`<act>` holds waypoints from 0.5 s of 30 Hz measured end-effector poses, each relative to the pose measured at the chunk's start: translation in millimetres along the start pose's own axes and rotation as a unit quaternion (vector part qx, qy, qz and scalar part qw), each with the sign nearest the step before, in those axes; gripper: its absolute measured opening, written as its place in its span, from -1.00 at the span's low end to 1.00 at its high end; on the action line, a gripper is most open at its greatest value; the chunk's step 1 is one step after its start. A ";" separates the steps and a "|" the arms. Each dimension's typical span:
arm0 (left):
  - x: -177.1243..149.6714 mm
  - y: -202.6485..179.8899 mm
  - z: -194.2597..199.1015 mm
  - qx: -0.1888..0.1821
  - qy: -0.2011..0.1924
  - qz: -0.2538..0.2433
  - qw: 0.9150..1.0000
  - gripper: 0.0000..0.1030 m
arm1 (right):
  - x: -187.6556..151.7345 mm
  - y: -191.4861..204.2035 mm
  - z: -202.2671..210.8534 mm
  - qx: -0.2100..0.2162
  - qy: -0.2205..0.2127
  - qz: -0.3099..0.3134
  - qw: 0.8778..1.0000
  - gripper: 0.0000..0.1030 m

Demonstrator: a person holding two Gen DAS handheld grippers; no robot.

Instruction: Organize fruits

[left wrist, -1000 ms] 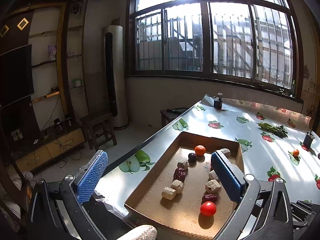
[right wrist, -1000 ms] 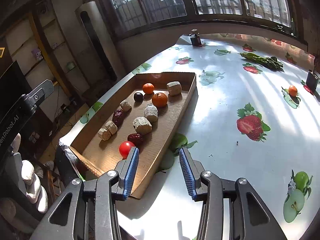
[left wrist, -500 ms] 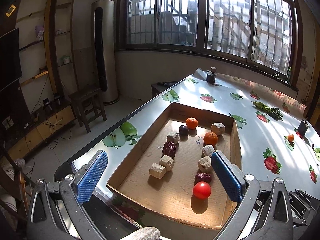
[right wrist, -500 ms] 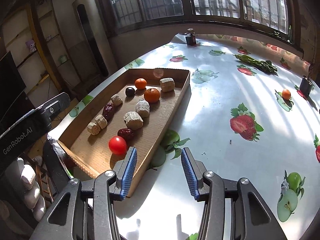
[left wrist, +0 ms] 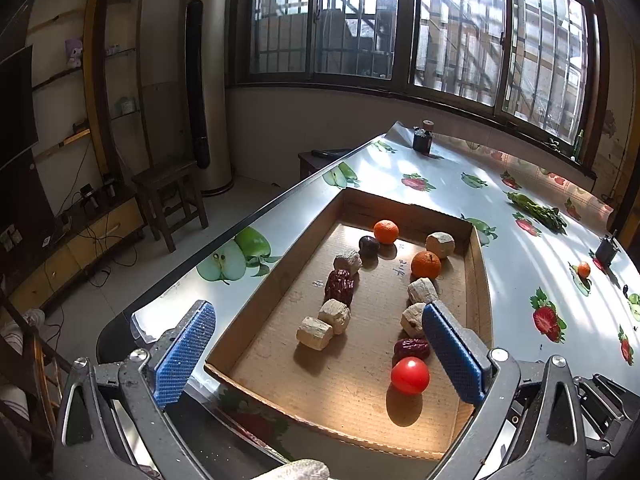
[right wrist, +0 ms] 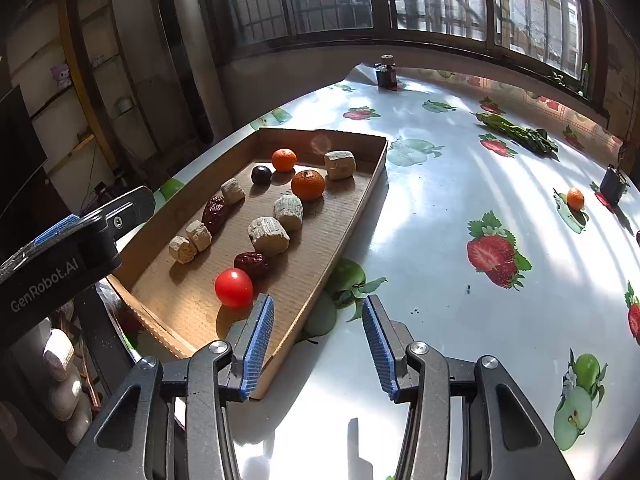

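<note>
Lowered since before, my left gripper point(left wrist: 316, 356) hangs wide open over the cardboard tray point(left wrist: 280, 280); my right gripper point(right wrist: 318, 346) stays half-open, empty.

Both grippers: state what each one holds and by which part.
Nothing is held. The left gripper hangs wide open over the cardboard tray; the right gripper stands open over the tray's near corner, pads touching nothing. The red tomato lies free in the tray.

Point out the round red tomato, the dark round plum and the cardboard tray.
Round red tomato point(right wrist: 234, 287), right wrist view, centre.
Dark round plum point(right wrist: 261, 175), right wrist view, top.
Cardboard tray point(right wrist: 352, 220), right wrist view, right wall.
</note>
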State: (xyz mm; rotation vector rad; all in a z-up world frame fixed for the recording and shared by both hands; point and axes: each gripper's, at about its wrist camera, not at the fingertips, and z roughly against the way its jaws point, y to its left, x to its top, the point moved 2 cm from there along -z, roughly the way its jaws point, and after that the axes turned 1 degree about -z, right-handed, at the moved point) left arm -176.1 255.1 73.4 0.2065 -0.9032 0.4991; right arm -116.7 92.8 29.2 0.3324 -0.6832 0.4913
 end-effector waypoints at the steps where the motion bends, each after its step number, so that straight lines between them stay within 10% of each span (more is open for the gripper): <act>1: -0.4 0.1 -1.5 0.000 0.002 0.000 1.000 1.00 | 0.1 0.9 -0.5 0.000 0.000 0.002 1.000 -0.03; 15: 1.6 3.6 -8.9 -0.008 0.021 0.002 1.000 1.00 | 1.7 9.5 -0.6 0.014 0.000 0.009 1.000 -0.02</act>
